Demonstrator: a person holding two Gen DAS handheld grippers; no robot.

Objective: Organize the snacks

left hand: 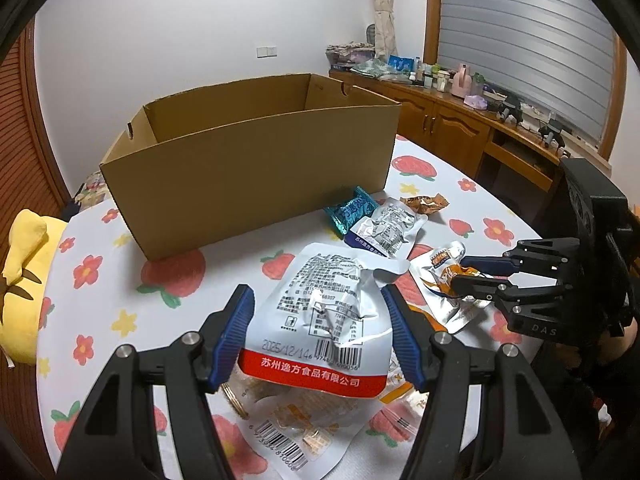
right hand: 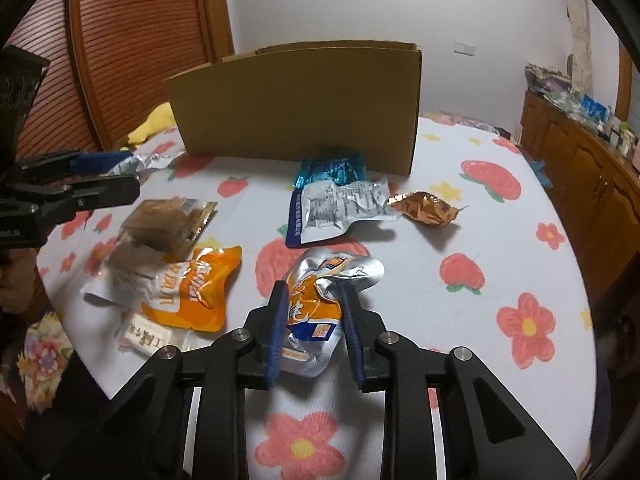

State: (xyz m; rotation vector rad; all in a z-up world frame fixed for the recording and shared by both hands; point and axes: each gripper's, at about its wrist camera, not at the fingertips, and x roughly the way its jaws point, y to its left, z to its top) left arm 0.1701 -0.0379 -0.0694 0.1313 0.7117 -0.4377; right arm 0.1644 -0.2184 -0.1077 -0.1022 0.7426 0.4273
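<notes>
An open cardboard box (left hand: 248,160) stands on the flowered table; it also shows in the right wrist view (right hand: 300,100). My left gripper (left hand: 320,300) is shut on a silver snack pouch with a red band (left hand: 320,320) and holds it just above the table. My right gripper (right hand: 314,292) is shut on a silver and orange pouch (right hand: 316,304), also seen in the left wrist view (left hand: 444,292). A teal foil pack (right hand: 332,168), a silver and blue pouch (right hand: 336,208) and a copper wrapper (right hand: 424,208) lie in front of the box.
An orange pouch (right hand: 192,292), a clear pack with brown snacks (right hand: 168,224) and a small white packet (right hand: 148,336) lie at the left of the table. A yellow plush (left hand: 24,280) sits at the table's left edge. A wooden cabinet (left hand: 460,128) with clutter stands behind.
</notes>
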